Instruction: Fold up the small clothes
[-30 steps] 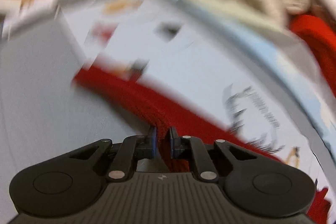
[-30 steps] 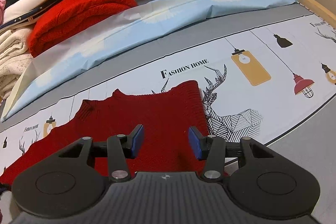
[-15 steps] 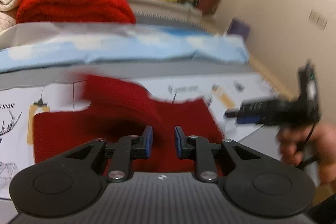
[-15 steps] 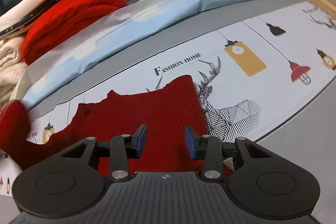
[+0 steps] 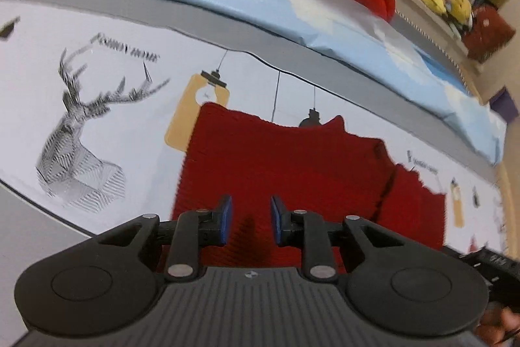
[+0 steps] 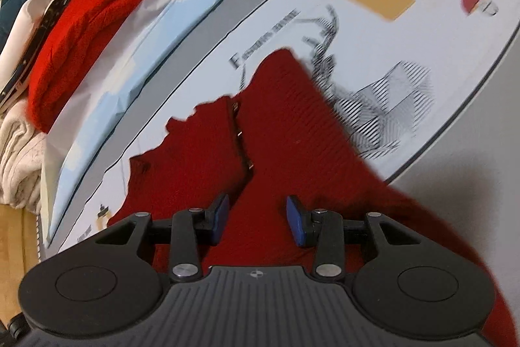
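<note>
Here both the left gripper (image 5: pixel 249 219) and right gripper (image 6: pixel 257 218) hover open-jawed over the red sweater (image 5: pixel 292 165).

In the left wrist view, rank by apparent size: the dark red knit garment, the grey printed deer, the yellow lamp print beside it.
1. Dark red knit garment, by far.
2. Grey printed deer.
3. Yellow lamp print, though the garment covers part of it.

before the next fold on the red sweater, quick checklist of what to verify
1. Left gripper open, nothing between its fingers: ok.
2. Right gripper open, nothing held: ok.
3. Red sweater lies on the printed sheet: ok.
4. One side already folded over the body, edge visible: ok.
5. Fold smooth and square: cannot tell, frames are blurred.
6. Folded pile apart from the sweater: ok.
</note>
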Demonstrator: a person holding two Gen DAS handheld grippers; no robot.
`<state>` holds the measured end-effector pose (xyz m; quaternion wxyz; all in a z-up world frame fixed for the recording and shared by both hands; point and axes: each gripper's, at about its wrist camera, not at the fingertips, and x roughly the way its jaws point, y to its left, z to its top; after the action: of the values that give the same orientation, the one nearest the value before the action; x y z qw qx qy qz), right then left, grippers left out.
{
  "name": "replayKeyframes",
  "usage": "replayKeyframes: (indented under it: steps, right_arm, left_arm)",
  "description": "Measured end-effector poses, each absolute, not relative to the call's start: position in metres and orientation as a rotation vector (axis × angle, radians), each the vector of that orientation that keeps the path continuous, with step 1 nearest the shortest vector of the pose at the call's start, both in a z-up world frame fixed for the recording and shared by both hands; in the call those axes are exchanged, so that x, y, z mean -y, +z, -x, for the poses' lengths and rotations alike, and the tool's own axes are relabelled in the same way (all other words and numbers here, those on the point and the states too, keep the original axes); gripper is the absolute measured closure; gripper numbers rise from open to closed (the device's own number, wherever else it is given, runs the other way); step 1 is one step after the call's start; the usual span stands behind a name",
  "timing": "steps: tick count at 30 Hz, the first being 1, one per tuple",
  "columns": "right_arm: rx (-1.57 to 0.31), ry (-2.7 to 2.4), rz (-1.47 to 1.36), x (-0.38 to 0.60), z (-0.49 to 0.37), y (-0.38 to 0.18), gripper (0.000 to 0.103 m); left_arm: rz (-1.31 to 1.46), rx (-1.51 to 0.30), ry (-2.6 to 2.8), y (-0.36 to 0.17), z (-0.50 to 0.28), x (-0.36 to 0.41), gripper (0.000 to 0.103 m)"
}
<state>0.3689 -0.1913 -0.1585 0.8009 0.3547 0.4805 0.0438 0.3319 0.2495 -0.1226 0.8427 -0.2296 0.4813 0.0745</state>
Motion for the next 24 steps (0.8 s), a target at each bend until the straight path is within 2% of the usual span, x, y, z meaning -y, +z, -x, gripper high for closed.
replayKeyframes:
  steps: [3, 7, 13, 21, 24]
  right_arm:
    - [-1.019, 0.164, -0.739, 0.173, -0.375, -0.158, 0.058]
    - [-1.0, 0.258, -0.636, 0.14, -0.38, -0.154, 0.041]
    - [-0.945, 0.348, -0.483, 0.094, -0.383, -0.15, 0.029]
    - [-0.91, 0.34, -0.158, 0.034, -0.384, -0.161, 0.03]
    - [-0.95, 0.261, -0.147, 0.04, -0.385, -0.166, 0.032]
  left_arm:
    - [0.522, -1.016, 0.165, -0.122, -0.328, -0.249, 0.077]
    - [0.527, -0.989, 0.17, -0.11, -0.324, -0.256, 0.077]
    - [0.535, -1.004, 0.172, -0.108, -0.317, -0.268, 0.077]
    - [0.531, -1.008, 0.169, -0.104, -0.309, -0.282, 0.077]
    - [0.538, -1.0, 0.176, -0.101, -0.308, -0.287, 0.077]
